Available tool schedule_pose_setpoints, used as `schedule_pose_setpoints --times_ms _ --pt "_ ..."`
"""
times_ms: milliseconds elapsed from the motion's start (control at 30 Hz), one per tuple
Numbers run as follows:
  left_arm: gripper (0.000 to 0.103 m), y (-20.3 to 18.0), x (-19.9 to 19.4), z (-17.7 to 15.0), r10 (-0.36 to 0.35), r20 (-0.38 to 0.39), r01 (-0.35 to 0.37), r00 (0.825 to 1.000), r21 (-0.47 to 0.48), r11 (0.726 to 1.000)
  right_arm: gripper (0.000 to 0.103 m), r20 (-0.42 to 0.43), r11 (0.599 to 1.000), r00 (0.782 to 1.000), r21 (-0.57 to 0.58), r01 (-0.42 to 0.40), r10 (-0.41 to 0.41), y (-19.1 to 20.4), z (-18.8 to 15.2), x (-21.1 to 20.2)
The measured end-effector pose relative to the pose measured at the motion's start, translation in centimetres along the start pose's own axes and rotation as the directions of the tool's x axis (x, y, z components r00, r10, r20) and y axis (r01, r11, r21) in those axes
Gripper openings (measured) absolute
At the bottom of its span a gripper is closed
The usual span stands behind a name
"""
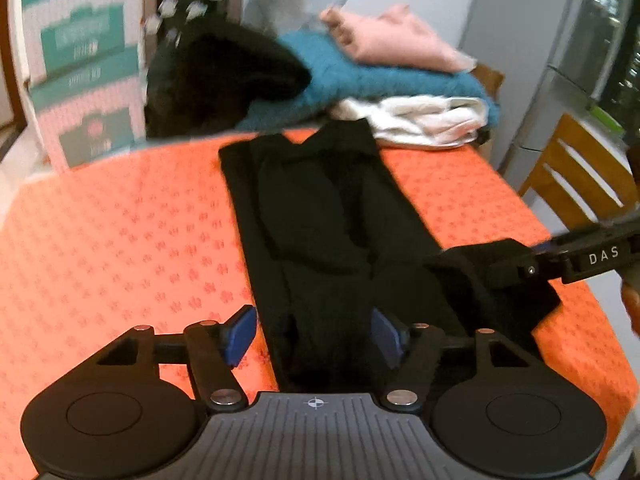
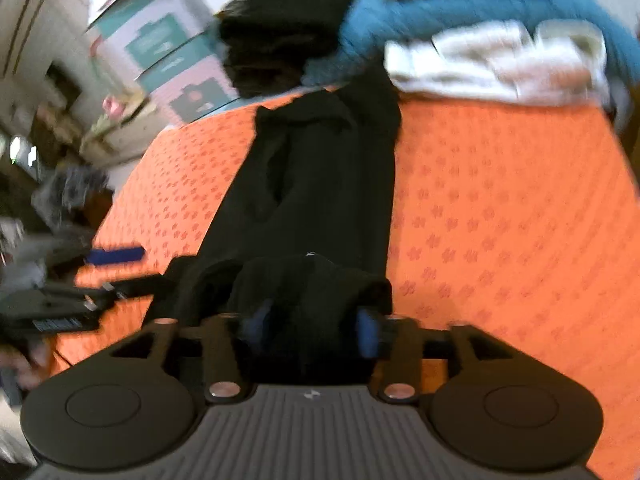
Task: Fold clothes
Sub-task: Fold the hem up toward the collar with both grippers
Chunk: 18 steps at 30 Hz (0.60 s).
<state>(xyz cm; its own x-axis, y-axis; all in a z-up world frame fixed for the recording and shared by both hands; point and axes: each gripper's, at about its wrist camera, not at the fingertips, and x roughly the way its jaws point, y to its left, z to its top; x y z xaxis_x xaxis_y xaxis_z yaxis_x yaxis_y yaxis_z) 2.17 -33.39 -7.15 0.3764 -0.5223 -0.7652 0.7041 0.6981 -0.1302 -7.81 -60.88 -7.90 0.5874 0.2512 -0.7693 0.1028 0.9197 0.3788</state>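
Note:
A long black garment (image 1: 320, 208) lies stretched away from me on the orange tablecloth (image 1: 120, 220). My left gripper (image 1: 314, 336) is open, its blue pads (image 1: 240, 336) on either side of the garment's near end. The right gripper (image 1: 516, 268) comes in from the right, shut on the garment's near right corner, which is lifted and folded over. In the right wrist view that black cloth (image 2: 312, 280) is bunched between the right gripper's (image 2: 316, 326) blue pads. The left gripper (image 2: 124, 270) shows at the left edge there, blurred.
A pile of clothes sits at the table's far end: black (image 1: 224, 76), teal (image 1: 360, 76), pink (image 1: 396, 36) and white (image 1: 428, 120). Stacked boxes (image 1: 80, 60) stand beyond the far left corner. A wooden chair (image 1: 580, 176) is at the right edge.

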Motion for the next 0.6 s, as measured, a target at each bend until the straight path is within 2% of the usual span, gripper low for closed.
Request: schedule_pose_setpoints --times_ms 100,233,467,600 --pt "0.073 -0.3 -2.3 -0.4 -0.017 0.015 0.016 1.000 0.051 0.999 0.059 -0.004 0.995 1.000 -0.096 0.010 -0.010 0.8 -0.7 -1.8" --pt "0.078 -1.1 -2.9 -2.8 -0.033 -0.036 0.037 0.999 0.109 0.993 0.059 -0.031 0.983 0.999 -0.184 0.006 -0.012 1.3 -2.3 -3.2" --pt "0.078 -2.1 -1.6 -6.8 -0.036 -0.139 0.049 0.990 0.089 0.995 0.059 -0.117 0.967 0.993 -0.252 -0.033 0.003 1.8 -6.7 -2.1" --pt "0.078 -2.8 -1.0 -8.2 -0.046 -0.171 0.066 0.984 0.113 0.991 0.057 -0.124 0.954 0.992 -0.300 -0.025 -0.013 2.5 -8.1 -1.0"
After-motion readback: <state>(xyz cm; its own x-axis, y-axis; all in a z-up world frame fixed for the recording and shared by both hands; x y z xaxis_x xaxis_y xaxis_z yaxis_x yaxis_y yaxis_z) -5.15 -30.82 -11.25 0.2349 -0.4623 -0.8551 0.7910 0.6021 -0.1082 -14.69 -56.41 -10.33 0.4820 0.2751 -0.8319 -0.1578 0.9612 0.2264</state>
